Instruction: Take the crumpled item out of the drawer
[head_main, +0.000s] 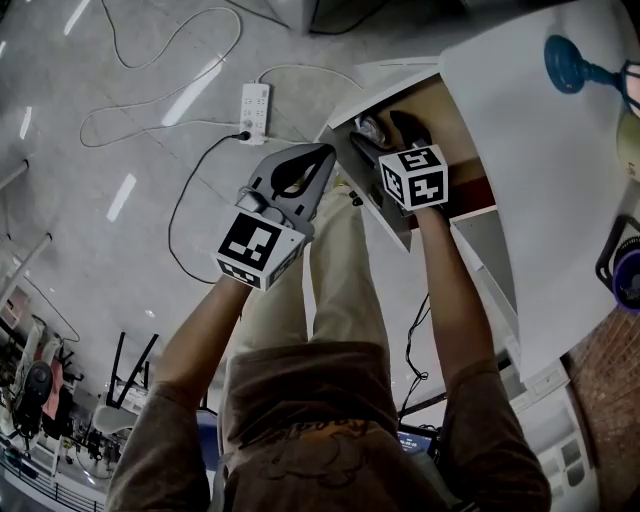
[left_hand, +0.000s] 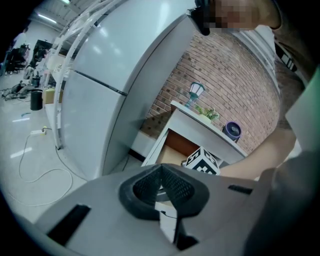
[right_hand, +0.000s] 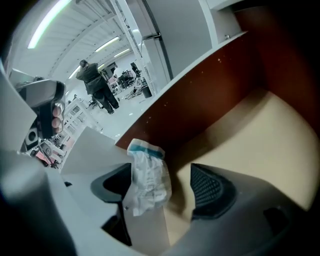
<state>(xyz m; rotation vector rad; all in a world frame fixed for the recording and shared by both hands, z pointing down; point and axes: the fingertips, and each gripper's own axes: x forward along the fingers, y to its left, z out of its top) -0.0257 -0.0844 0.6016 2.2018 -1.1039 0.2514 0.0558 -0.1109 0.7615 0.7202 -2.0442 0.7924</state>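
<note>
There, crumpled item near drawer wall.

You have no words, numbers or brand names you can read here. The left cube and the right cube carry only black-and-white square markers, no letters. The print across your shirt is too blurred to read. The faint print on the crumpled item, under its teal band, is too small to make out.
</note>
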